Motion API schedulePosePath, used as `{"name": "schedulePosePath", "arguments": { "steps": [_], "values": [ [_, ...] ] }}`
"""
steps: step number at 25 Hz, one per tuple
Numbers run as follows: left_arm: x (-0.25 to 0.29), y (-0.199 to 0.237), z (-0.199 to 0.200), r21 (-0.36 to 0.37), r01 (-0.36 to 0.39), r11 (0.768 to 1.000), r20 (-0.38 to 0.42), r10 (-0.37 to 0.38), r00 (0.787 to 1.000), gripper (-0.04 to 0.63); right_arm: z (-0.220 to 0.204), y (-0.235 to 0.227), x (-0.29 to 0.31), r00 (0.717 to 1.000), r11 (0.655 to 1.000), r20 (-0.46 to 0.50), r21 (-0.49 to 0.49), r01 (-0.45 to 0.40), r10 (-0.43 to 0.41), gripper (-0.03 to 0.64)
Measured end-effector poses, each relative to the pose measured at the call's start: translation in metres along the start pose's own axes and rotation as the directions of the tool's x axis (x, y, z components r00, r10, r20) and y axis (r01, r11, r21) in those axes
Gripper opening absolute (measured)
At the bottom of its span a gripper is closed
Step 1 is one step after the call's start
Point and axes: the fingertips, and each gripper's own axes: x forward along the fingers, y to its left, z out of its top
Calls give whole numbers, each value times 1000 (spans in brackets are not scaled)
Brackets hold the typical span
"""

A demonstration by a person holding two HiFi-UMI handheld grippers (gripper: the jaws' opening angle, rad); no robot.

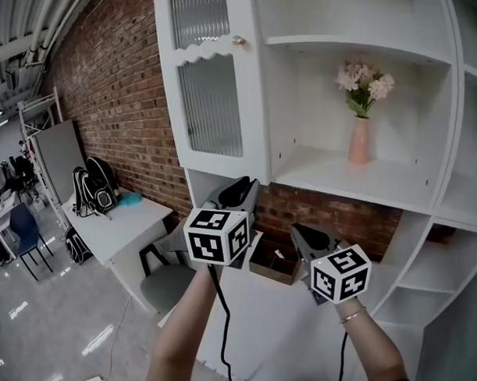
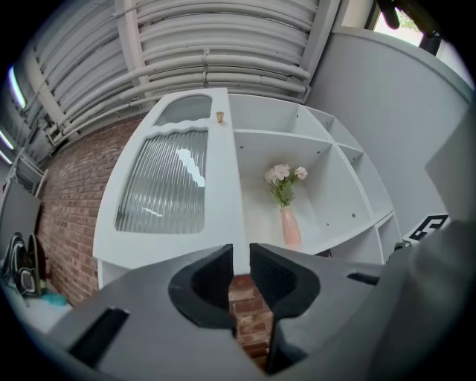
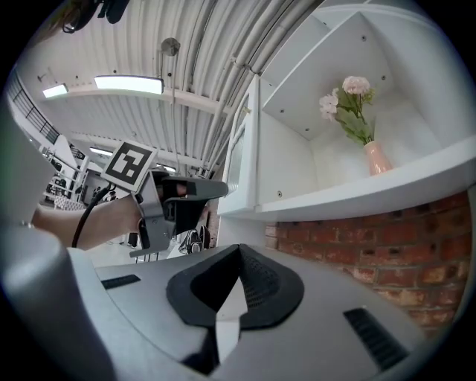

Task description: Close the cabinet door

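Note:
The white cabinet door [image 1: 212,93] with ribbed glass panes and a small gold knob [image 1: 238,40] stands swung out to the left of the open shelves. My left gripper [image 1: 242,189] is just under the door's lower right corner. In the left gripper view its jaws [image 2: 240,257] stand a narrow slit apart with nothing between them, and the door [image 2: 175,186] rises beyond them. My right gripper [image 1: 306,236] hangs lower and to the right, below the shelf [image 1: 355,182]. Its jaws [image 3: 238,253] meet at the tips and hold nothing.
A pink vase of flowers [image 1: 360,138] stands on the shelf behind the door's opening. A brick wall [image 1: 110,89] runs along the left. Below are a white desk [image 1: 122,221] with a backpack, a grey stool [image 1: 167,283] and an open cardboard box [image 1: 276,262].

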Motion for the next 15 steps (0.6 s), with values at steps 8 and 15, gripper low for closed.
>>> {"name": "schedulePosePath", "arguments": {
  "steps": [8,15],
  "values": [
    [-42,-1,-77,-84,-26,996,-103,17,994,52,-42,16,-11,999,997,-54,73,5,-1,0],
    [-90,-1,-147,-154,-74,985,-199,42,979,46,-82,28,-27,995,989,-101,146,22,-8,0]
  ]
}}
